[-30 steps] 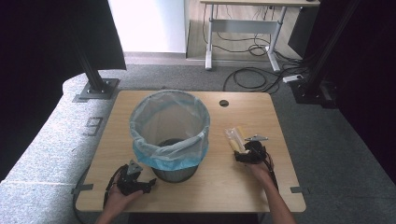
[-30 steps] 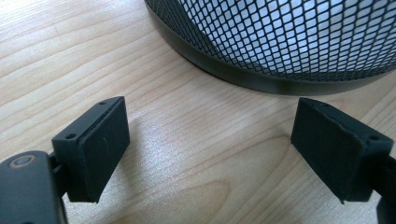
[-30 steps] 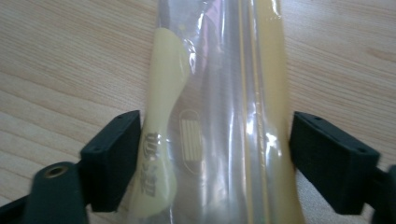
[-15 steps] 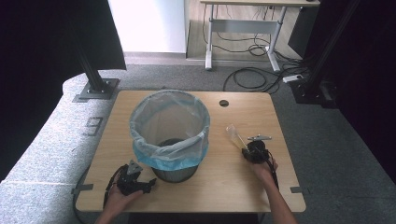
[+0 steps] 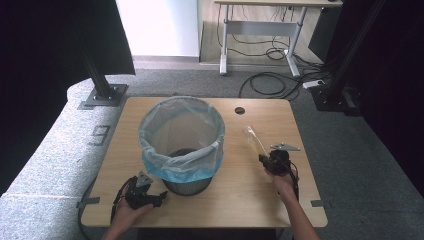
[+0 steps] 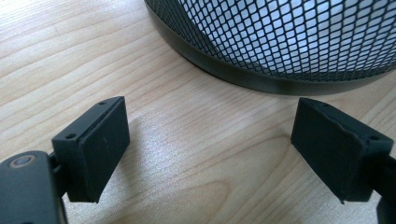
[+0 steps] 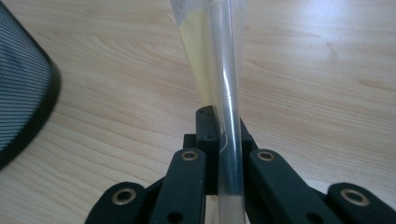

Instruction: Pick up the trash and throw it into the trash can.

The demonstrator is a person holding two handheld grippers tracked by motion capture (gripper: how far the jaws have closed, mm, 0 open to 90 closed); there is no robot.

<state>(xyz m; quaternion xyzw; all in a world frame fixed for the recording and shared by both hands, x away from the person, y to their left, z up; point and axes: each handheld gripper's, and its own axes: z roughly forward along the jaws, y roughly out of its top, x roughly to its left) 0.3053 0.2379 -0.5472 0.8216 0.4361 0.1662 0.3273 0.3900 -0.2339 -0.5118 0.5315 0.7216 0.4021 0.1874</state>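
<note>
Both grippers are black: the left gripper (image 5: 159, 196) carries a grey three-cornered plate, as does the right gripper (image 5: 262, 159). Left pads (image 6: 100, 142) are flat, rectangular, with small screw holes. Right linkage arms show brass-coloured pivot rivets; forearms are bare, unsleeved.

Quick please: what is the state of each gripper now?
Left gripper: open, holding nothing, near the bin.
Right gripper: closed on a clear plastic bag.

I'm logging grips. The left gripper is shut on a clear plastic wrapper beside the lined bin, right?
Wrong gripper. The right gripper is shut on the clear plastic wrapper beside the lined bin, as the right gripper view shows. The left gripper is open over bare table.
</note>
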